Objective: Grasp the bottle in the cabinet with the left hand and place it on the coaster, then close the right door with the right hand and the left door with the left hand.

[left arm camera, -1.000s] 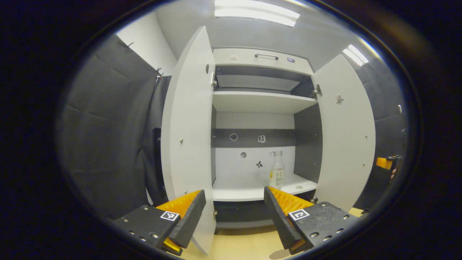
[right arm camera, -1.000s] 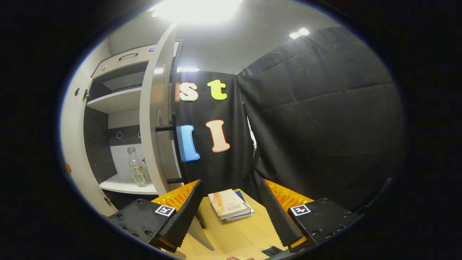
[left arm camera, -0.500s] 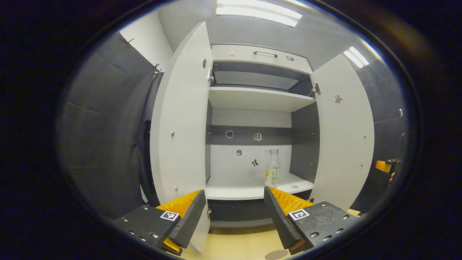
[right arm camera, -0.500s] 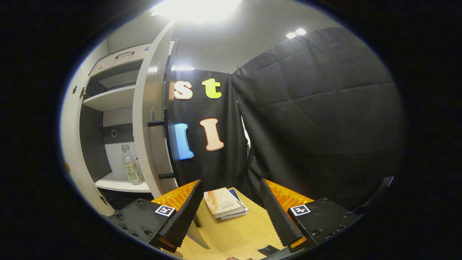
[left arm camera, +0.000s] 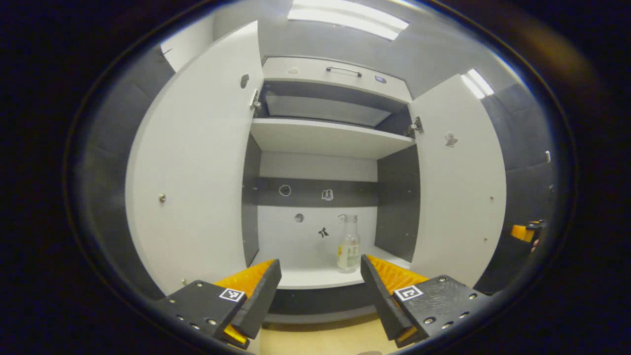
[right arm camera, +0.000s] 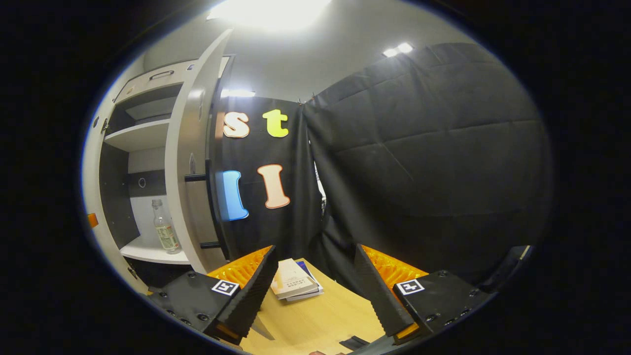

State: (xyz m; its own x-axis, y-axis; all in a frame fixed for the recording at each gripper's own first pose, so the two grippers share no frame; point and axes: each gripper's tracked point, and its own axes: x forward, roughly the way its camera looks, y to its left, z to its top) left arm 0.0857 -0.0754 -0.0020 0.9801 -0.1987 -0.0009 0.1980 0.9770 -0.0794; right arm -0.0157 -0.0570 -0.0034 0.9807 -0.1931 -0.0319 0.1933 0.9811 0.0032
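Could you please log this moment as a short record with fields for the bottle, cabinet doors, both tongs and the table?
bottle: upright on the lower shelf of the cabinet, untouched
left door: open
right door: open
left tongs: open, empty, short of the shelf, pointed into the cabinet
right tongs: open, empty, over the table
table: wooden, with stacked books

Left gripper (left arm camera: 319,291) at bottom centre, jaws apart, nothing between them. Cabinet (left arm camera: 325,143) fills mid-frame, both doors open: left door (left arm camera: 197,177) broad at left of frame, right door (left arm camera: 458,187) at right. Bottle (left arm camera: 349,244) upright on lower shelf (left arm camera: 315,276), right of centre, just above right finger tip (left arm camera: 369,266).
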